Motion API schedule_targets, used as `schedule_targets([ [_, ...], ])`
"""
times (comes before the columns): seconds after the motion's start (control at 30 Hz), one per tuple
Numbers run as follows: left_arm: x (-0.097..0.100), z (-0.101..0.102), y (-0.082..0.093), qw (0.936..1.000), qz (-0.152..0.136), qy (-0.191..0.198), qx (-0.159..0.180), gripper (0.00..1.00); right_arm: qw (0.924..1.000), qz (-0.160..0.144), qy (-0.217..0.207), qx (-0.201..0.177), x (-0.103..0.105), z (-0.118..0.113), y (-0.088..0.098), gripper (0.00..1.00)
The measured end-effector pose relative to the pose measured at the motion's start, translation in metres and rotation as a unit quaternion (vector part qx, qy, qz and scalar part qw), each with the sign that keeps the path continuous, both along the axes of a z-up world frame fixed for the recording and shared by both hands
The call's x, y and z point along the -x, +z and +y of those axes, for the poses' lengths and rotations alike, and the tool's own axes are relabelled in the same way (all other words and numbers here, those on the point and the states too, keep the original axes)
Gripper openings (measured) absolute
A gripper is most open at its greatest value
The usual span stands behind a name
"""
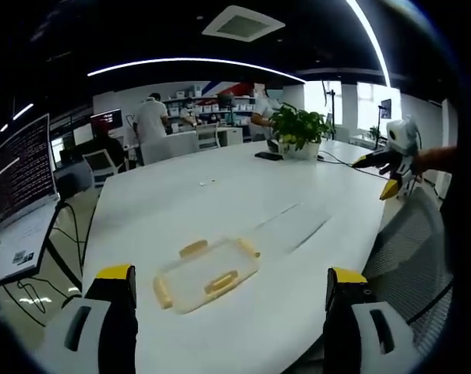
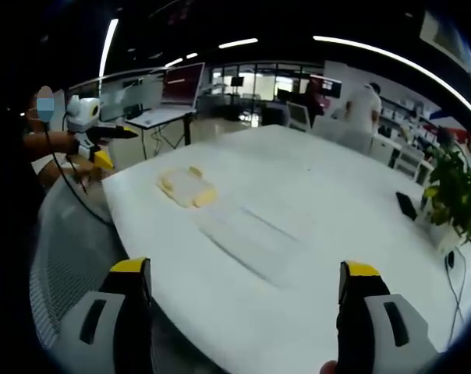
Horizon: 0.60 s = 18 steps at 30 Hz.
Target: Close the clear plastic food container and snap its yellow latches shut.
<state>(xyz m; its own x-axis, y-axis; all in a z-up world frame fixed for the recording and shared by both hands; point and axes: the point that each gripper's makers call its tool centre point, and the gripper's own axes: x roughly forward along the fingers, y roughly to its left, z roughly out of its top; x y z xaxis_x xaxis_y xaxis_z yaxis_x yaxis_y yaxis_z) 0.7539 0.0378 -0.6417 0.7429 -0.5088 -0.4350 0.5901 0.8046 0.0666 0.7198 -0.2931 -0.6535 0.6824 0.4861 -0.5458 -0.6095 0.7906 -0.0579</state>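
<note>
The clear plastic container (image 1: 207,274) with yellow latches lies flat on the white table (image 1: 220,195), just beyond my left gripper (image 1: 229,274), which is open with nothing between its jaws. In the right gripper view the container (image 2: 186,187) sits near the table's far left corner, well away from my right gripper (image 2: 247,273), which is open and empty over the table's near edge. The right gripper (image 1: 390,173) also shows at the table's right side, held by a hand. The left gripper (image 2: 95,144) shows beyond the container. I cannot tell whether the lid is pressed down.
A faint clear rectangular outline (image 1: 294,226) lies on the table past the container; what it is I cannot tell. A potted plant (image 1: 298,128) and a dark phone (image 1: 268,156) stand at the far end. A laptop (image 1: 21,195) is at left, a mesh chair (image 1: 407,241) at right.
</note>
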Motion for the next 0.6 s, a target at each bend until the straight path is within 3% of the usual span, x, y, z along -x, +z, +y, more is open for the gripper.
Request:
schedule_targets([
  [0.6, -0.021, 0.014, 0.007, 1.0, -0.004, -0.007, -0.001, 0.99, 0.9983, 0.012, 0.054, 0.022, -0.019, 0.012, 0.004, 0.96],
])
